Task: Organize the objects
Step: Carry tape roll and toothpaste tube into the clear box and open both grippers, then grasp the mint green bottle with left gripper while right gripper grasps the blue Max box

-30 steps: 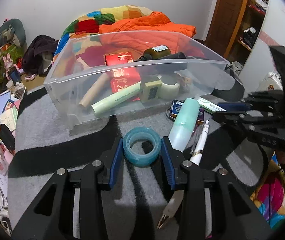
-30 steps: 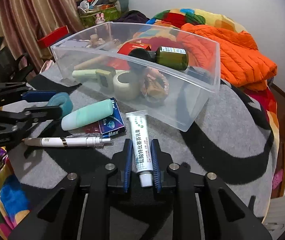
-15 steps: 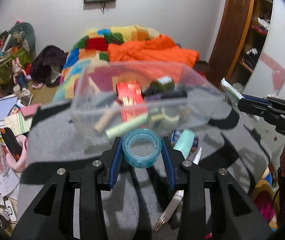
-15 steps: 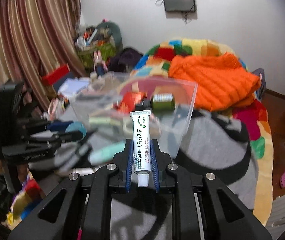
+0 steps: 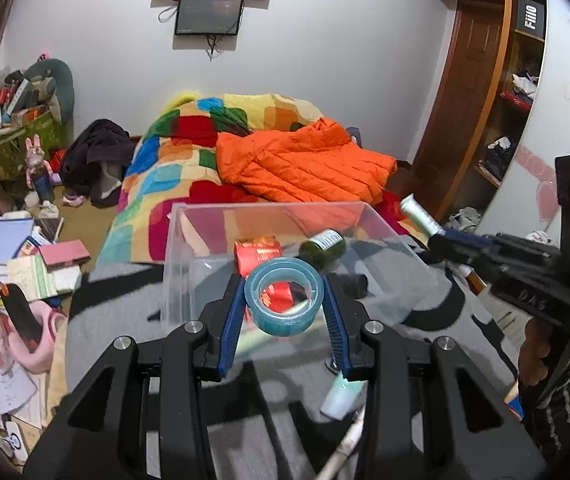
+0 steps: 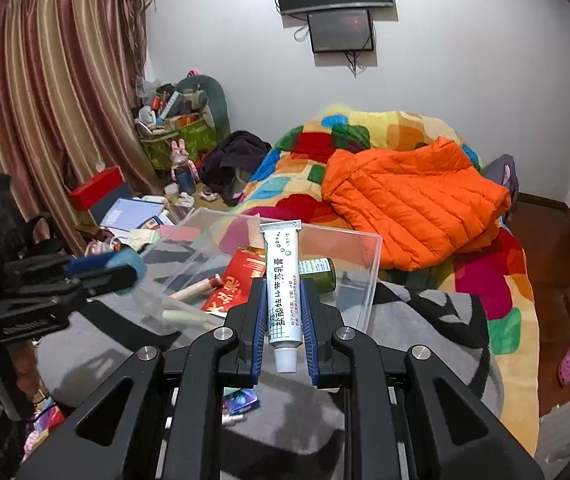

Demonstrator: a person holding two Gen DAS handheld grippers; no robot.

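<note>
Grey blanket (image 5: pixel 117 320) carried the clear bin (image 5: pixel 189 248). Left tongs (image 5: pixel 284 320) pinched a tape roll (image 5: pixel 283 300) and right tongs (image 6: pixel 283 320) an ointment tube (image 6: pixel 281 280), both raised before the bin's near wall. Released early, either could strike the rim and fall outside.

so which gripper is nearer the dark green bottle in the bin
Right, by a small margin. The right gripper holds the ointment tube up just in front of the green bottle. The left gripper, holding the tape roll, is further to the side.
</note>
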